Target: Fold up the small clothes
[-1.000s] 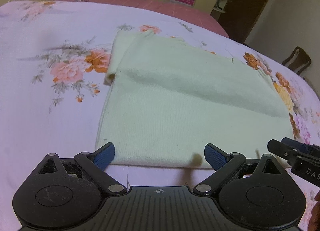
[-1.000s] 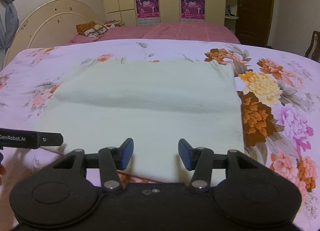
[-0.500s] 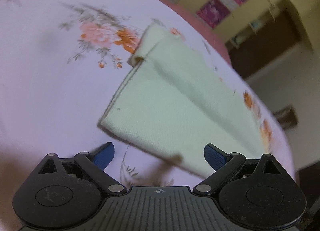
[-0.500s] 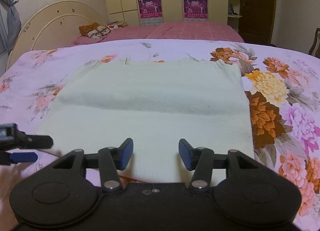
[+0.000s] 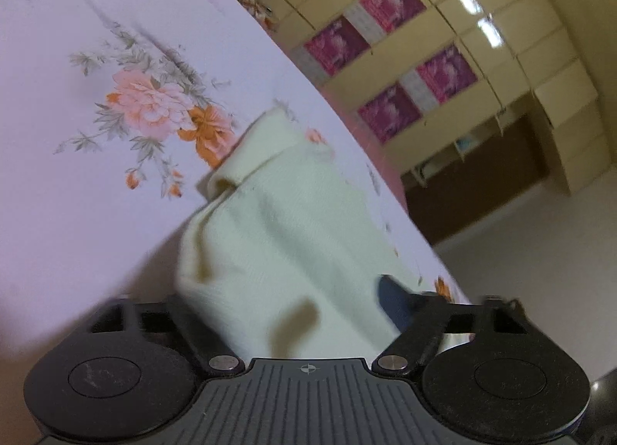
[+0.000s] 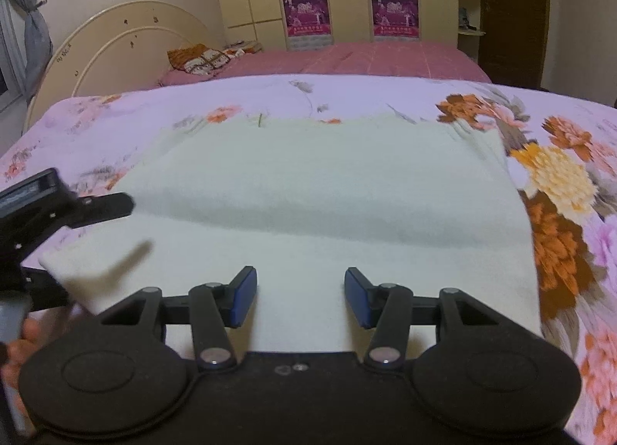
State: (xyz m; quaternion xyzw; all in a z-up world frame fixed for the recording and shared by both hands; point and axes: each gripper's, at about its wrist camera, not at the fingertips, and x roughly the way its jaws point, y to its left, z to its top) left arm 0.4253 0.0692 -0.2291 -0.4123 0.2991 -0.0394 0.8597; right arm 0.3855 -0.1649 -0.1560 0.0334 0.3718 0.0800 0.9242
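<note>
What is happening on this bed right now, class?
A person with a gripper in each hand is folding a pale cream garment spread on a floral bedsheet. The left gripper has the garment's near left corner bunched between its fingers, raised off the sheet. Whether it is clamped is unclear. The right gripper is open at the near edge, gripping nothing yet.

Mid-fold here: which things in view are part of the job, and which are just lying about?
Part of the job: cream garment; left gripper, jaws around its near corner; right gripper, open over its near edge.
Just lying about: floral bedsheet underneath; pink bed behind; patterned pillow; wardrobe posters; headboard.
</note>
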